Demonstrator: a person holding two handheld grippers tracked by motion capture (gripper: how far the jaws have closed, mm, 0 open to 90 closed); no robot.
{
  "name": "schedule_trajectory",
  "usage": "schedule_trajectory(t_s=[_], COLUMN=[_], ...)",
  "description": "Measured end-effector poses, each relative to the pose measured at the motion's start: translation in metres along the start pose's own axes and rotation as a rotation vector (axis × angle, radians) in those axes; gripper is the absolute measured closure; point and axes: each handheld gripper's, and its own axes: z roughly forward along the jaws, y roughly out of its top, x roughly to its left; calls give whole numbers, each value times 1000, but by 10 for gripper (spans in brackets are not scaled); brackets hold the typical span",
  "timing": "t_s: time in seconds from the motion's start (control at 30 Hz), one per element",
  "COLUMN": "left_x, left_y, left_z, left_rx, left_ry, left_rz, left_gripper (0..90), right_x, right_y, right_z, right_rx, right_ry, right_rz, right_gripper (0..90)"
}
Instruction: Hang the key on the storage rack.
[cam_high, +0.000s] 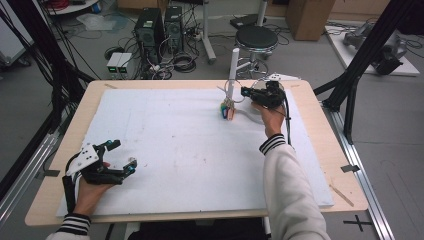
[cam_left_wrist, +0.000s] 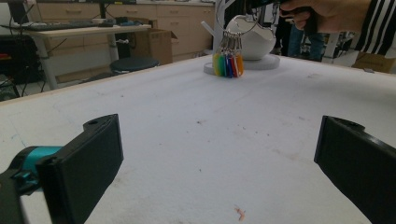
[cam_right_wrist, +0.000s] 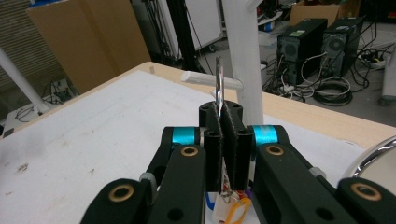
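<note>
A person seated at a light wooden table (cam_high: 320, 150) covered by a white foam sheet (cam_high: 190, 150) works with a black two-jaw gripper in each hand. The right gripper (cam_high: 243, 91), held at the far side of the sheet, has its jaws pressed together on a thin silver metal ring (cam_right_wrist: 219, 79); in the right gripper view the ring stands on edge, rising straight up from between the closed jaws. From that ring hangs a bunch of coloured plastic key tags (cam_high: 228, 111), yellow, green, blue, red and orange in the left gripper view (cam_left_wrist: 228, 64), their lower ends at or just above the sheet; which, the pictures do not settle. Just beyond the ring stands a white upright post (cam_high: 233, 67) with a short white peg (cam_right_wrist: 212, 80) sticking out sideways. The ring is close in front of the peg, though whether they touch cannot be told. A white bowl (cam_left_wrist: 254, 39) sits just behind the tags.

The left gripper (cam_high: 122, 157) rests at the near left corner of the sheet, well apart from the tags, its jaws spread wide with nothing between them.

A black round stool (cam_high: 256, 37) and two black computer towers (cam_high: 160, 27) stand on the grey floor beyond the table.
</note>
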Motion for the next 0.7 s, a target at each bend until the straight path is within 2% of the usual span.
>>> schedule_trajectory(t_s=[0.17,0.2,0.47,0.7], left_x=[-1,-1,-1,0], left_y=[-2,-2,-3,-3], left_z=[-2,-3,-4,-5], left_rx=[-21,-25,-30,-40], left_ry=[10,13,16,21], left_rz=[-4,1,-1,-7], left_gripper=[17,17,17,17], right_x=[-3,-3,-6,-5], right_y=[-3,-4,-7,-7], right_z=[4,4,8,9], right_rx=[13,20,25,27], right_ry=[-12,-8,-18,-44], right_rz=[2,16,26,-1], right_gripper=[880,880,879,856])
